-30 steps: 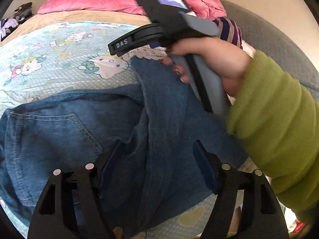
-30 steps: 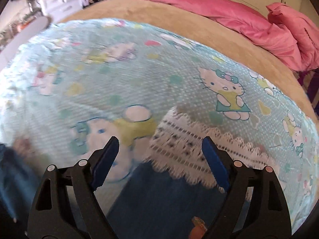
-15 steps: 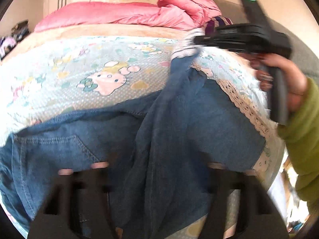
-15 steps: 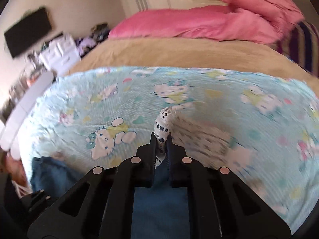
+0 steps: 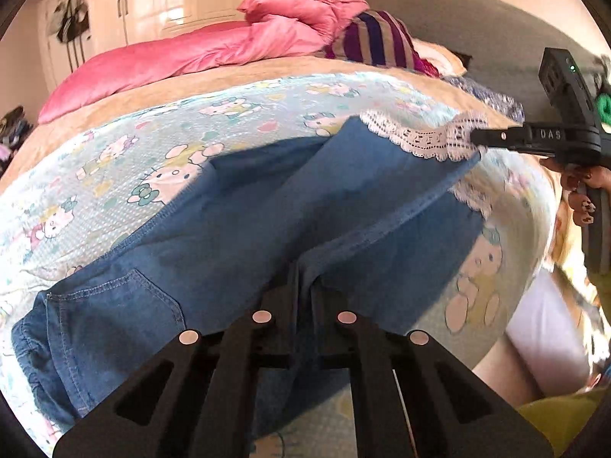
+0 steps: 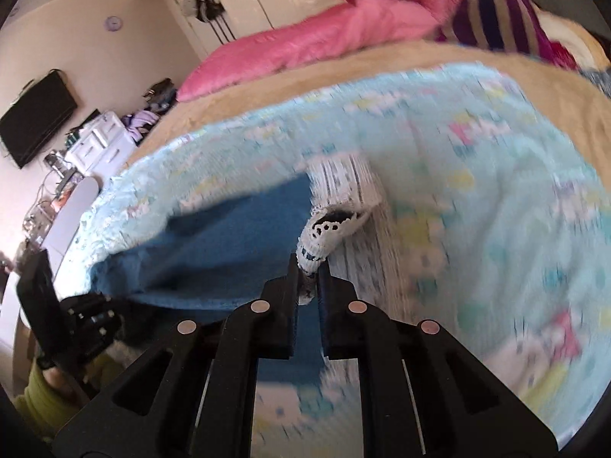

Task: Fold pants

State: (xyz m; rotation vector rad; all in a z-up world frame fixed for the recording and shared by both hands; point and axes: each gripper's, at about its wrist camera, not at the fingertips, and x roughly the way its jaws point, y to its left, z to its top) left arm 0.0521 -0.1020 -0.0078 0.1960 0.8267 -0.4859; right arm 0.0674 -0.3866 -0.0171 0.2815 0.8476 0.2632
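Note:
Blue denim pants (image 5: 236, 229) lie across a Hello Kitty sheet (image 5: 114, 168), back pocket at the lower left. My left gripper (image 5: 305, 267) is shut on a raised fold of denim near the middle of the pants. The leg runs up and right to a white lace hem (image 5: 420, 137). There the right gripper (image 5: 475, 138), held by a hand with painted nails, pinches the lace. In the right wrist view my right gripper (image 6: 308, 263) is shut on the lace hem (image 6: 328, 229), with the denim leg (image 6: 229, 244) stretching left toward the left gripper's body (image 6: 88, 316).
A pink quilt (image 5: 191, 53) and a striped cushion (image 5: 382, 42) lie at the bed's far end, against a grey headboard (image 5: 477, 38). The bed's edge drops off at the right (image 5: 534, 229). A wall TV (image 6: 38, 114) and white drawers (image 6: 99, 141) stand beyond the bed.
Both grippers have gone from open to shut: the left on a denim fold, the right on the lace hem. The right one has carried the hem far to the right, drawing the leg out.

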